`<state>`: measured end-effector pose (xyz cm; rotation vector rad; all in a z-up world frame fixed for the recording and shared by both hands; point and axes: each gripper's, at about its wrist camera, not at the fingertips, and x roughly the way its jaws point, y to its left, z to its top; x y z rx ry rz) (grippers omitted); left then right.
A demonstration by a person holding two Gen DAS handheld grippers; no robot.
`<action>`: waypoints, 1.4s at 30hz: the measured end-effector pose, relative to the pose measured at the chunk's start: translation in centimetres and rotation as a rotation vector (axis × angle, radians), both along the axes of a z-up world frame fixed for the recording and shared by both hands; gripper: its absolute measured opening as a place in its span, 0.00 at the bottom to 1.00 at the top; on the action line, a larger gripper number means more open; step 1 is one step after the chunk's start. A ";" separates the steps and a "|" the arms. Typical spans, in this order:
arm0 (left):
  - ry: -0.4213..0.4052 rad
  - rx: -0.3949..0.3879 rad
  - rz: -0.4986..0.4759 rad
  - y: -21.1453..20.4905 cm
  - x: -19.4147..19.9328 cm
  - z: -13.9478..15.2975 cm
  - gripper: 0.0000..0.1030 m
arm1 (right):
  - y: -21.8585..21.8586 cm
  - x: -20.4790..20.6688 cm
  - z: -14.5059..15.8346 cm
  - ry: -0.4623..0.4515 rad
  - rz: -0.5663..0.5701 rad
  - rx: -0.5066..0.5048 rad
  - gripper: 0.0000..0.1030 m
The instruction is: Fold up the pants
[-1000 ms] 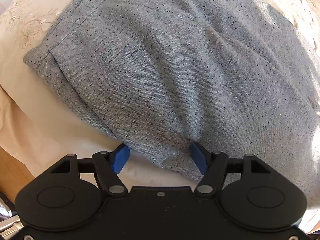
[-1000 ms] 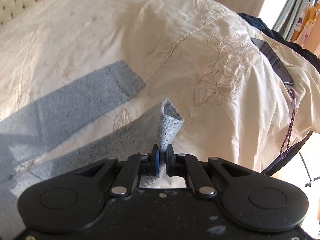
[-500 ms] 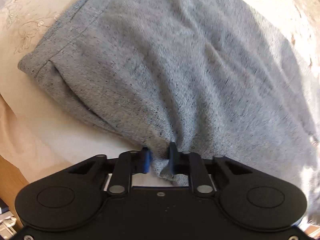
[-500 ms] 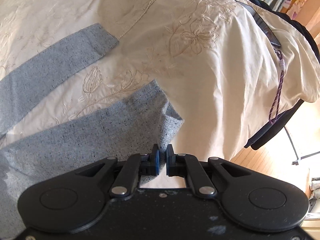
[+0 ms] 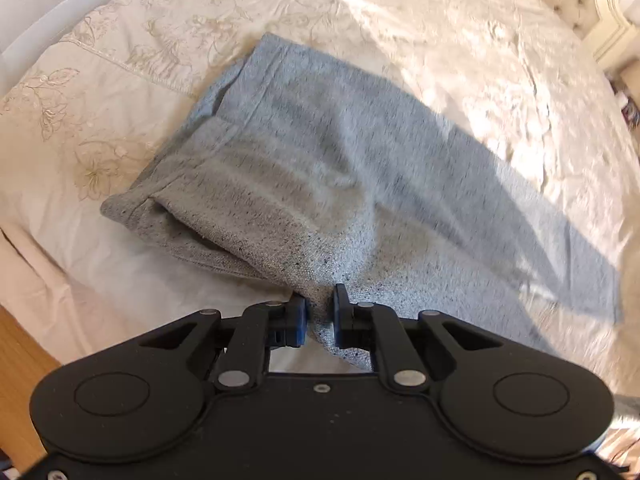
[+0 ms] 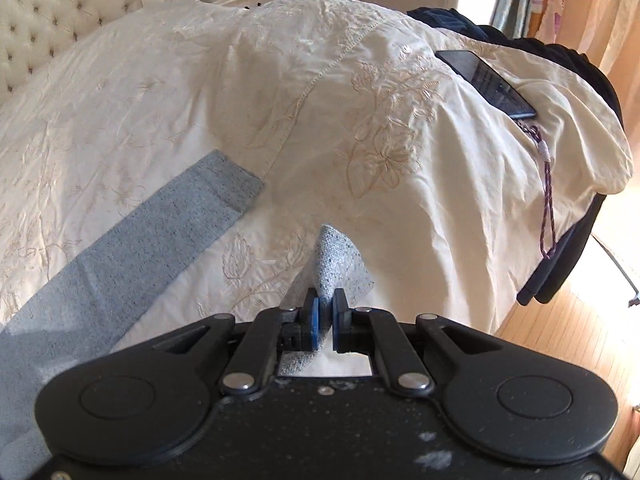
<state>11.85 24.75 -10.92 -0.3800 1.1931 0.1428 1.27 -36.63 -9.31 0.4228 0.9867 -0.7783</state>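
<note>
Left hand-held gripper (image 5: 320, 312), jaws closing, pinches the grey pants (image 5: 320, 184) at the waist corner, six o'clock; right hand-held gripper (image 6: 325, 320) clamps a leg hem. Lift both evenly across the bed (image 6: 160, 80).

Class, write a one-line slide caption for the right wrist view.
Right gripper pinches one leg's hem of the grey pants; other leg lies flat on the embroidered cream bedspread.

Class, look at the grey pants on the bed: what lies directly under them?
Under the grey pants lies the cream embroidered bedspread, visible all around them. The stretch of bedspread beneath the fabric is covered, so anything else there cannot be seen.
</note>
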 end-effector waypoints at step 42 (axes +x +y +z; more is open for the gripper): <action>0.093 0.272 0.188 -2.6 22.9 -6.7 0.16 | -6.4 27.4 -7.8 0.030 0.071 0.184 0.07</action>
